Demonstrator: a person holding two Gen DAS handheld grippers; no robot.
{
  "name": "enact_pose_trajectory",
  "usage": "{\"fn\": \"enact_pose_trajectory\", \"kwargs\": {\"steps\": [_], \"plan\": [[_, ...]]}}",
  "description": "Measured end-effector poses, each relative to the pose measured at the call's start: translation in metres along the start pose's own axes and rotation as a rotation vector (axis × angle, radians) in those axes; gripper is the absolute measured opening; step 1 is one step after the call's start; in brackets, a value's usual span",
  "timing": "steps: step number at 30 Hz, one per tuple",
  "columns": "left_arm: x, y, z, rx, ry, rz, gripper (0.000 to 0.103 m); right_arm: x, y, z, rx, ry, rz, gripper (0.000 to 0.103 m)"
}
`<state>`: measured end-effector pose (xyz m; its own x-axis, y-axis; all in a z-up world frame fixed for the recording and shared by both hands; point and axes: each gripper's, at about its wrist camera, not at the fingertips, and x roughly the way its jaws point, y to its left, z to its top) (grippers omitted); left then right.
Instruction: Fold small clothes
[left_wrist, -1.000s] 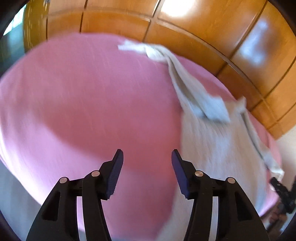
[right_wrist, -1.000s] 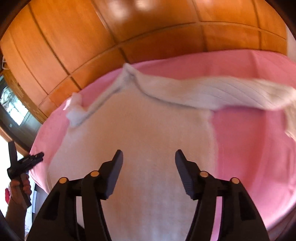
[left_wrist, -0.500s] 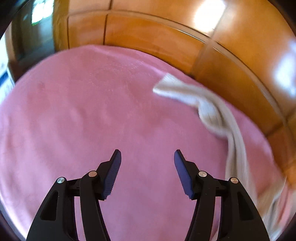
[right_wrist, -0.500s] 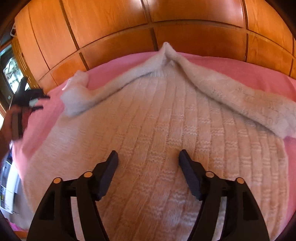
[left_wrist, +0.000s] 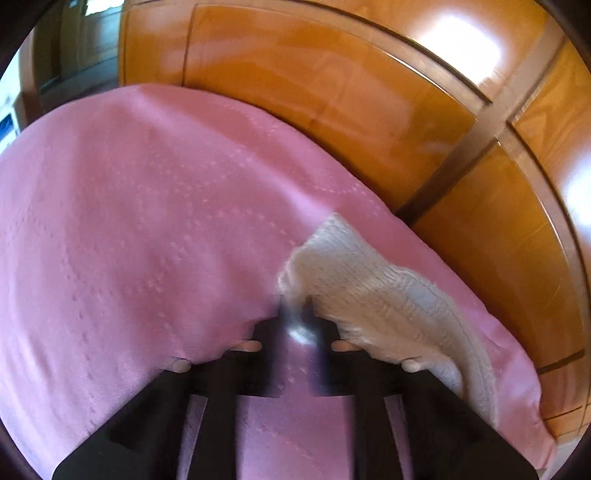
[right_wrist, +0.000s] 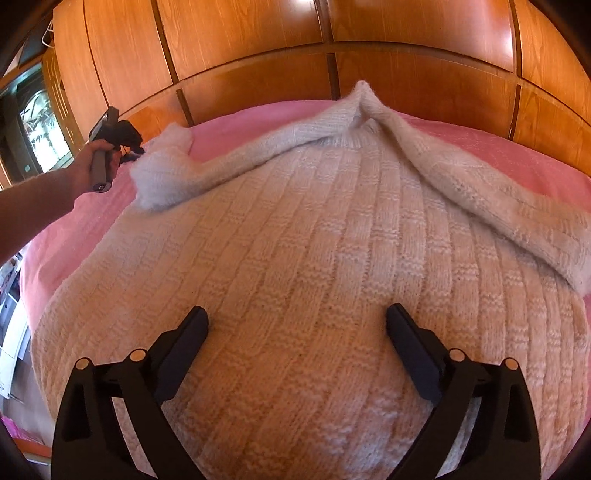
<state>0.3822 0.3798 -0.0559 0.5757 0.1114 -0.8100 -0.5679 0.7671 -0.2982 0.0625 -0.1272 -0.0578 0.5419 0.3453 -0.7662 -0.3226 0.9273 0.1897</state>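
On the pink bedspread (right_wrist: 498, 155) we had a cream knitted sweater (right_wrist: 314, 258) spread flat, body toward us, both sleeves stretched outward from the neck — the whole of it backed by wooden wardrobe panels (right_wrist: 258, 48). Our right gripper (right_wrist: 297, 328) hovered over the sweater's body with its fingers wide apart, nothing between them. Our left gripper (left_wrist: 297, 317) sat at the cuff of the left sleeve (left_wrist: 369, 291); its fingers were drawn close together on the cuff's edge, though motion blur softened the tips. Our left hand (right_wrist: 94, 162) showed beside that cuff in the right wrist view.
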Motion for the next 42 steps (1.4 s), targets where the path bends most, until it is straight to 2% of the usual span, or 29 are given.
{"fn": "enact_pose_trajectory", "kwargs": {"steps": [2, 4, 6, 8, 9, 11, 13, 15, 16, 18, 20, 22, 24, 26, 27, 28, 29, 30, 31, 33, 36, 38, 42], "plan": [[-0.013, 0.000, -0.006, 0.055, -0.053, 0.029, 0.004, 0.001, 0.004, 0.007, -0.005, 0.035, -0.009, 0.097], [-0.027, 0.014, -0.009, 0.079, -0.081, 0.083, 0.004, 0.000, 0.006, 0.024, -0.009, 0.067, 0.042, 0.095], [-0.048, 0.044, -0.010, 0.046, -0.112, 0.096, 0.004, 0.000, 0.006, 0.043, -0.012, 0.068, 0.113, 0.080], [-0.075, 0.079, -0.013, 0.004, -0.150, 0.093, 0.004, 0.011, 0.010, 0.061, -0.033, 0.080, 0.147, 0.058], [-0.087, 0.093, -0.016, -0.004, -0.166, 0.099, 0.004, 0.018, 0.013, 0.068, -0.056, 0.092, 0.159, 0.054], [-0.122, 0.132, -0.028, -0.040, -0.205, 0.122, 0.004, 0.048, 0.032, 0.086, -0.155, 0.171, 0.191, 0.047], [-0.150, 0.169, -0.040, -0.094, -0.227, 0.130, 0.004, 0.080, 0.059, 0.104, -0.264, 0.238, 0.230, 0.047], [-0.180, 0.205, -0.059, -0.141, -0.253, 0.153, 0.004, 0.100, 0.076, 0.122, -0.330, 0.221, 0.188, 0.043], [-0.190, 0.215, -0.066, -0.152, -0.260, 0.164, 0.004, 0.112, 0.081, 0.140, -0.307, 0.183, 0.143, 0.040], [-0.212, 0.242, -0.087, -0.179, -0.264, 0.191, 0.004, 0.126, 0.075, 0.174, -0.176, 0.105, 0.115, 0.042], [-0.220, 0.259, -0.101, -0.199, -0.244, 0.208, 0.004, 0.132, 0.065, 0.200, -0.034, 0.027, 0.059, 0.066], [-0.225, 0.268, -0.113, -0.168, -0.212, 0.223, 0.004, 0.131, 0.061, 0.205, 0.007, 0.020, 0.070, 0.069], [-0.218, 0.271, -0.122, -0.120, -0.149, 0.262, 0.004, 0.123, 0.066, 0.198, -0.014, 0.026, 0.064, 0.074], [-0.209, 0.273, -0.130, -0.116, -0.098, 0.294, 0.005, 0.111, 0.068, 0.182, -0.051, 0.033, 0.057, 0.078], [-0.208, 0.274, -0.135, -0.110, -0.097, 0.311, 0.005, 0.106, 0.065, 0.171, -0.060, 0.043, 0.055, 0.079], [-0.209, 0.275, -0.140, -0.108, -0.112, 0.361, 0.007, 0.096, 0.064, 0.157, -0.061, 0.058, 0.048, 0.080], [-0.211, 0.276, -0.143, -0.114, -0.118, 0.400, 0.011, 0.089, 0.061, 0.147, -0.055, 0.067, 0.044, 0.082], [-0.214, 0.277, -0.145, -0.129, -0.130, 0.440, 0.020, 0.080, 0.053, 0.134, -0.038, 0.078, 0.042, 0.083], [-0.219, 0.275, -0.148, -0.138, -0.160, 0.457, 0.022, 0.072, 0.045, 0.125, -0.024, 0.085, 0.040, 0.086], [-0.231, 0.259, -0.156, -0.103, -0.234, 0.426, 0.022, 0.054, 0.029, 0.104, 0.015, 0.091, 0.044, 0.090], [-0.233, 0.233, -0.170, -0.013, -0.241, 0.402, 0.022, 0.025, 0.004, 0.075, 0.066, 0.084, -0.025, 0.092], [-0.228, 0.210, -0.183, 0.012, -0.198, 0.290, 0.022, 0.006, -0.023, 0.054, 0.146, 0.094, -0.056, 0.092], [-0.228, 0.154, -0.209, 0.121, -0.175, 0.145, 0.022, -0.042, -0.084, 0.025, 0.320, 0.069, -0.129, 0.091]]}}
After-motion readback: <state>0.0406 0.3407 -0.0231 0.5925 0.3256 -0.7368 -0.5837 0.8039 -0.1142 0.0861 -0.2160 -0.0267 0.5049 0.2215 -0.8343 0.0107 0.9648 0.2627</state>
